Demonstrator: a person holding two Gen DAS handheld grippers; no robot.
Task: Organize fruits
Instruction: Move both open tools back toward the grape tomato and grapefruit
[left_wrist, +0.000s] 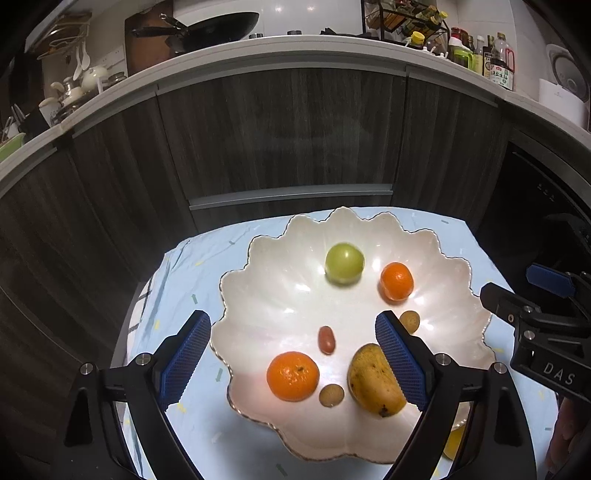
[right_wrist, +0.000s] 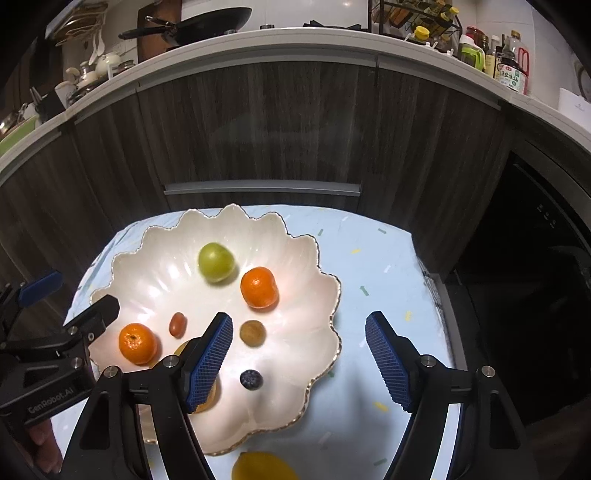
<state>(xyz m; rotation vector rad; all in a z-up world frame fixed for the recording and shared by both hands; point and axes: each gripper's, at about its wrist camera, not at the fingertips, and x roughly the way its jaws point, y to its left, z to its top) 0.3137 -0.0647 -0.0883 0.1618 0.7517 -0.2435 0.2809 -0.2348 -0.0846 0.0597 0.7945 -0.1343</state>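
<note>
The bowl (left_wrist: 280, 295) looks like glossy, pearly glazed ceramic with a gilt rim. A thin, matt, wrinkled cloth (right_wrist: 373, 266) covers the surface. Tool pads (left_wrist: 184, 360) are ridged blue rubber; cabinet fronts (left_wrist: 280, 129) are matt woodgrain.

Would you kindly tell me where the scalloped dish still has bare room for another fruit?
The dish is free on its left side, between the green fruit and the big orange, and in the middle. It is crowded near the mango and the small brown fruits.
</note>
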